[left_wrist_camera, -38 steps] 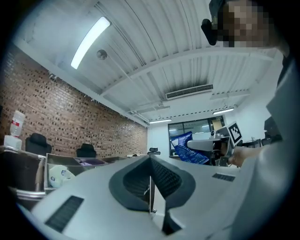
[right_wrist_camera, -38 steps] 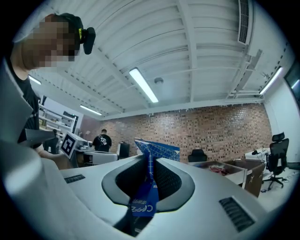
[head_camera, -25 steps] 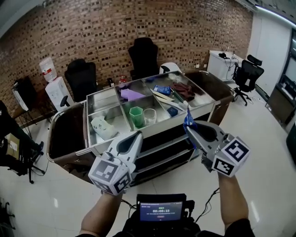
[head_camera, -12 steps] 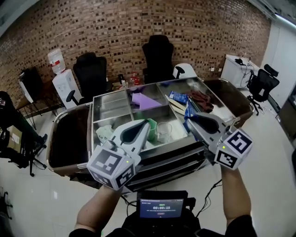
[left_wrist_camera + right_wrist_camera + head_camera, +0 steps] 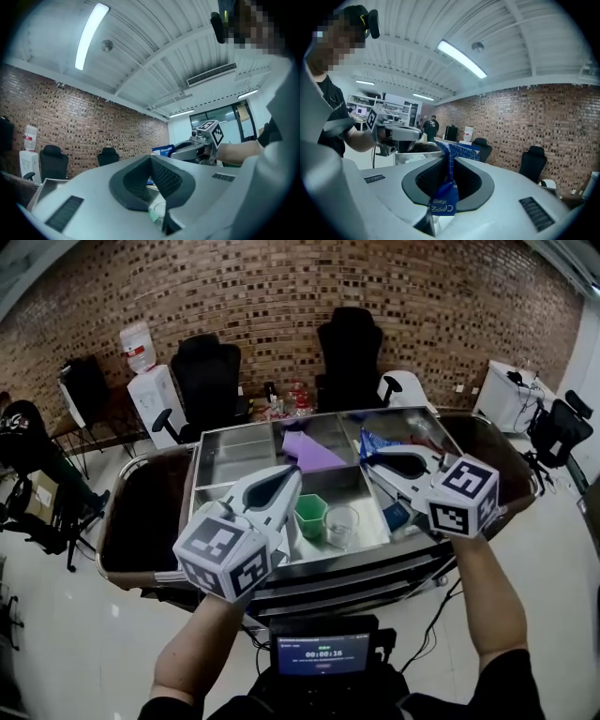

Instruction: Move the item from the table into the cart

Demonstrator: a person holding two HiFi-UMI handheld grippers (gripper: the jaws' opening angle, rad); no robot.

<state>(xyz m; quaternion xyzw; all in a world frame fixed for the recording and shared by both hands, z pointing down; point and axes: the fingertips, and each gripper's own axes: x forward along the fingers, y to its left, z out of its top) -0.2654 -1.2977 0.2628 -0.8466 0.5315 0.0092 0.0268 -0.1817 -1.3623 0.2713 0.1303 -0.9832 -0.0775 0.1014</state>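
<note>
My right gripper (image 5: 367, 455) is shut on a blue packet (image 5: 373, 441) and holds it above the right-hand compartments of the steel cart (image 5: 232, 454). In the right gripper view the blue packet (image 5: 446, 190) is pinched flat between the pads and sticks out past the tips. My left gripper (image 5: 294, 474) is shut and holds nothing, hovering over the cart's front left compartment. Its jaws (image 5: 151, 160) meet with no gap in the left gripper view.
In the cart lie a green cup (image 5: 310, 515), a clear cup (image 5: 341, 524), a purple sheet (image 5: 315, 450) and a blue item (image 5: 396, 514). Dark brown tables (image 5: 141, 521) flank the cart. Black chairs (image 5: 349, 348) and a water dispenser (image 5: 153, 397) stand along the brick wall.
The cart has come nearer and lower in view. Both grippers now hang over its top tray, and the right one has carried the blue packet up and over the right compartments.
</note>
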